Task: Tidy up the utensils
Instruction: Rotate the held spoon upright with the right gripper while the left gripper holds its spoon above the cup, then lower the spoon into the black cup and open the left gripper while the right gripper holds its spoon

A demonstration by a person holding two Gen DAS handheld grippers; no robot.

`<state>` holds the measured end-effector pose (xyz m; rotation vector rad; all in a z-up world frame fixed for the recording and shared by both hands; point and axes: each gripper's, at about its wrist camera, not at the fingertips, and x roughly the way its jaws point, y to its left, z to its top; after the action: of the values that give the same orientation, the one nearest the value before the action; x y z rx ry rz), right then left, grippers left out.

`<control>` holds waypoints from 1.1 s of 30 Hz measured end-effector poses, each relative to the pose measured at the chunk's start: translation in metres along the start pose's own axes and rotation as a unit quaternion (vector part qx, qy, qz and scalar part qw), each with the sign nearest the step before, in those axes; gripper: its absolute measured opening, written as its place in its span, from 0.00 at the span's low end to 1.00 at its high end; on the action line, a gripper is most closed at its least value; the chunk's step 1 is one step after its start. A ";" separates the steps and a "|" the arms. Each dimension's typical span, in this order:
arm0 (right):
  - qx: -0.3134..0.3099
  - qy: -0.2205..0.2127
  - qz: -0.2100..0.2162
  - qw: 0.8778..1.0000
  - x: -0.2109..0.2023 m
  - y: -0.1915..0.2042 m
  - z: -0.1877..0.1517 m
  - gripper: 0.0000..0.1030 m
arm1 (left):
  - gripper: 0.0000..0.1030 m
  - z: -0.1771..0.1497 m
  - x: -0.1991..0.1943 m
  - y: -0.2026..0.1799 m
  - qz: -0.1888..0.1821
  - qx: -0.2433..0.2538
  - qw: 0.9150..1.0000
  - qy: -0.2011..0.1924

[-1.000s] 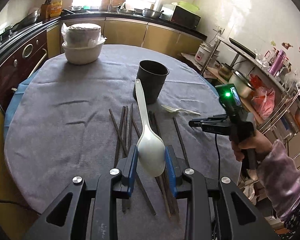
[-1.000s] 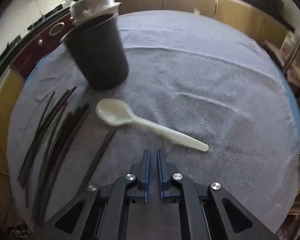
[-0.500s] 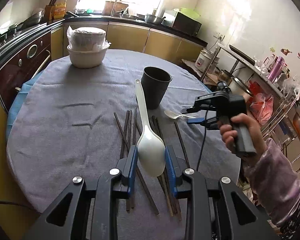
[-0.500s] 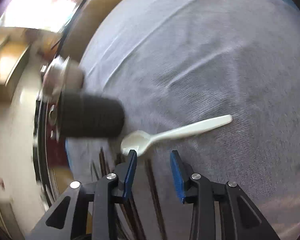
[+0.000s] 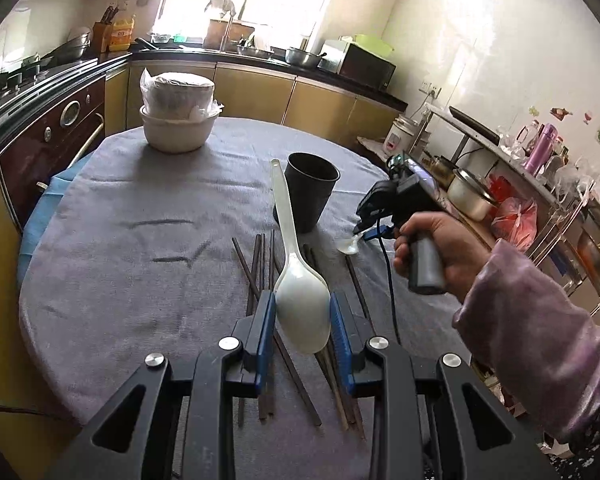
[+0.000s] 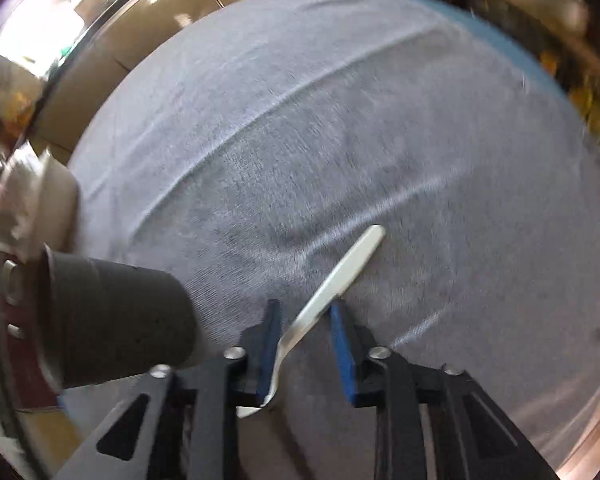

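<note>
Gathering step: left gripper (image 5: 302,316) clenched a large white spoon (image 5: 300,296) by its bowl.
Right gripper (image 6: 306,344): fingers spread around small spoon (image 6: 340,272) near table's (image 5: 100,208) right edge.
Next: likely closing, then lifting toward cup (image 5: 310,192).

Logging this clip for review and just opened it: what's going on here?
A person is sorting utensils on a grey-clothed table. The left hand-held gripper is shut on the bowl of a large white spoon, handle pointing toward the black cup. The right hand-held gripper is open around a small white spoon lying on the cloth, not yet gripped. Dark chopsticks lie loose.
</note>
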<state>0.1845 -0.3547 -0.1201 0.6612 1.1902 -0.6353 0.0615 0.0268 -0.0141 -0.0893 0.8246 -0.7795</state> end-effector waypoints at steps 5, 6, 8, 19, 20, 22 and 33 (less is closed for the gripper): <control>-0.030 -0.048 0.027 0.998 -0.004 -0.003 -0.015 0.08 | 0.28 -0.002 -0.006 0.006 0.001 -0.001 1.000 -0.002; -0.030 -0.057 0.043 0.997 -0.007 -0.006 -0.019 0.08 | 0.28 -0.002 -0.007 0.006 0.001 -0.001 1.000 -0.002; -0.036 -0.080 0.070 0.994 -0.019 -0.013 -0.029 0.08 | 0.28 -0.003 -0.007 0.005 0.002 0.004 1.000 0.000; -0.098 -0.259 0.240 0.930 -0.139 -0.021 -0.049 0.08 | 0.29 0.046 0.027 -0.009 -0.026 0.060 0.998 -0.011; -0.110 -0.268 0.251 0.924 -0.146 -0.013 -0.046 0.08 | 0.29 0.054 0.032 -0.010 -0.033 0.064 0.997 -0.008; -0.133 -0.271 0.260 0.917 -0.153 0.003 -0.040 0.08 | 0.29 0.074 0.048 -0.010 -0.046 0.063 0.997 0.001; -0.162 -0.294 0.303 0.892 -0.122 0.044 -0.003 0.08 | 0.29 0.148 0.130 -0.023 -0.063 0.080 0.995 0.005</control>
<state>0.1848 -0.3117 0.0022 0.4655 0.4537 -0.0756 0.2055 -0.1071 0.0149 0.0051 0.7691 -0.9636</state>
